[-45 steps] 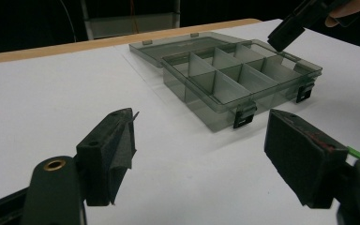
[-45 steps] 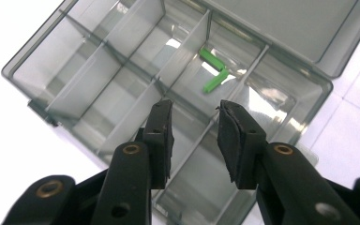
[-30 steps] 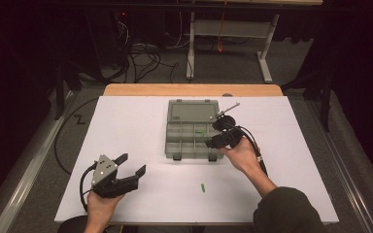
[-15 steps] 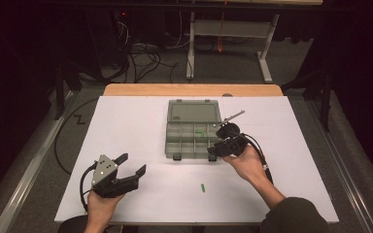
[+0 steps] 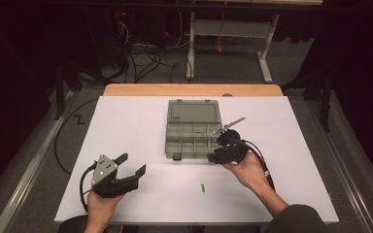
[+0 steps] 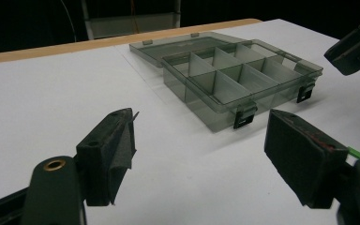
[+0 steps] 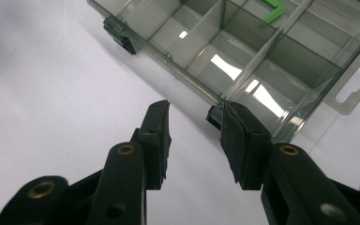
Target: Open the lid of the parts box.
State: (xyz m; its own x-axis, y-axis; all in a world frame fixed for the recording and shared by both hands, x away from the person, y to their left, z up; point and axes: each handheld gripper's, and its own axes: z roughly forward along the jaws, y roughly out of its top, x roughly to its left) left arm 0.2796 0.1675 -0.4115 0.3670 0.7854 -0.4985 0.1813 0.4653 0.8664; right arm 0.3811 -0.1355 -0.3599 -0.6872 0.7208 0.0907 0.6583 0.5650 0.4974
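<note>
A smoky-grey translucent plastic organiser box (image 5: 193,135) lies with its hinged lid folded flat behind it, on the white sheet covering the worktop (image 5: 126,121). Thin partition walls split the box into compartments, and a small bright green piece (image 5: 200,132) lies inside one of them, in the right half of the box as seen from above. In the right gripper view, that green piece (image 7: 273,10) lies in a compartment of the row away from the latches.

The right gripper (image 5: 217,156) sits just beside the box's near right corner. In its own view, its black jaws are partly spread with bare white surface between them and nothing pinched; the tip of one jaw lies close to a black latch (image 7: 212,116) on the box's front wall, though contact cannot be told.

The left gripper (image 5: 132,165) is held well apart from the box, to its near left, with its jaws spread wide and empty. From its own view the box (image 6: 234,79) lies ahead, its two front latches facing the camera.

A second small green piece (image 5: 202,187) lies loose on the white sheet, a short way in front of the box, nearer the right hand (image 5: 247,170) than the left.
</note>
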